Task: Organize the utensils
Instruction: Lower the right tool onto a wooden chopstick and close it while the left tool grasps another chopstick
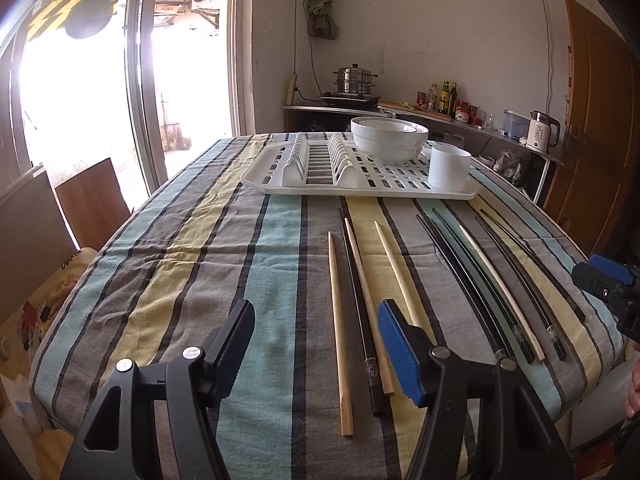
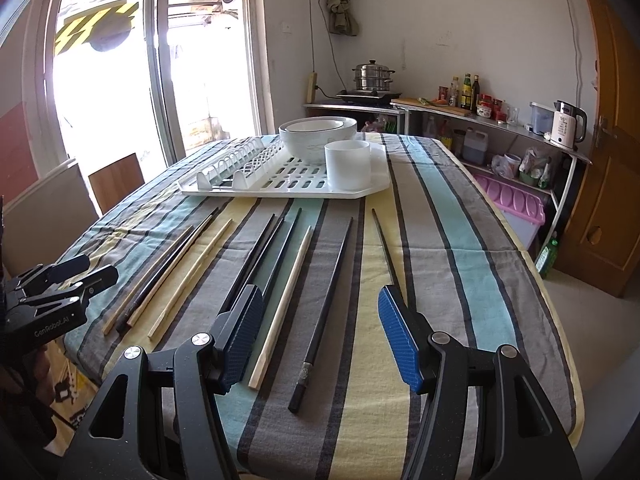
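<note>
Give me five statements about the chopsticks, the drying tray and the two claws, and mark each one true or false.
1. The left claw is open and holds nothing. True.
2. The white cylindrical cup stands on the white slotted plastic drying tray. True.
3. The light wooden chopsticks are already in the cup. False: they lie on the striped tablecloth, with the black chopsticks.
4. The stacked white ceramic bowls sit on the bare tablecloth. False: they sit on the tray.
5. The right claw grips a black chopstick. False: it is open above the cloth.
</note>
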`<state>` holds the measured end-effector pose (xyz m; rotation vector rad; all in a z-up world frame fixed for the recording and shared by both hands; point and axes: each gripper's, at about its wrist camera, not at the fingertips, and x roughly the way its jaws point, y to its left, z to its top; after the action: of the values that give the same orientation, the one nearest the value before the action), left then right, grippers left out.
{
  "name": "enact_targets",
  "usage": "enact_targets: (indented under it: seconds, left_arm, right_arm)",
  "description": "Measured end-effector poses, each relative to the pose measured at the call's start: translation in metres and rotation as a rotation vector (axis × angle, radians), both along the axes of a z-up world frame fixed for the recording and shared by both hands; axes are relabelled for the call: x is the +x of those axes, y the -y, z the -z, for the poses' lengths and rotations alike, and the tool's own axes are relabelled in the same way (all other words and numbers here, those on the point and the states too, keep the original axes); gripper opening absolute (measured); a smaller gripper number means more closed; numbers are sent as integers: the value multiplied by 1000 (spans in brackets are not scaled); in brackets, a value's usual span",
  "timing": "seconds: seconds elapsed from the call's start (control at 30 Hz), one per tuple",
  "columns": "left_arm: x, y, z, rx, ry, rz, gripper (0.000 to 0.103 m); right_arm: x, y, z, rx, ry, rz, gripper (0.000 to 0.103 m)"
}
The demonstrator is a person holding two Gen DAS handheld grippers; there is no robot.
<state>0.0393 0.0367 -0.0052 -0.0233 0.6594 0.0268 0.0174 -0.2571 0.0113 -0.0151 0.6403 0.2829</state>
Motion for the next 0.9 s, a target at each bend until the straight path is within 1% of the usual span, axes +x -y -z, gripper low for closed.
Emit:
enact_targets:
  seconds: [0.1,0.13,0.2,0.3,0.37,0.43,0.5,0.57,0.67,0.9]
  left_arm:
    - [20,-8,3,11,-35,-4,62]
    - [28,-11,4,8,-50,0,60]
    - [44,-16,7,0,-81,13,58]
    - [68,-21,13,-6,-122,31,55]
    - [81,-22,16,-15,-150,40,55]
    - [93,-23,19,-31,-173,57,55]
    - [102,-21,21,-32,-190,69,54]
    - [111,-19,23,-37,-205,83,54]
    - [121,-18,26,-43,-224,86,51]
    - [131,-18,27,-54,-248,100,48]
  right_arm:
    - [14,-8,3,-12,-24,-21,61]
    - [18,-10,3,-14,-31,-26,61]
    - [29,-14,4,-16,-48,-36,57]
    - [46,-20,6,-29,-70,-43,49]
    - [58,-23,8,-29,-95,-48,41]
    - [71,-25,12,-25,-127,-49,35]
    - [82,-27,15,-32,-149,-49,31]
    - [92,-30,20,-41,-174,-53,26]
    - [105,-35,25,-49,-206,-58,23]
    - [123,-42,32,-78,-243,-67,23]
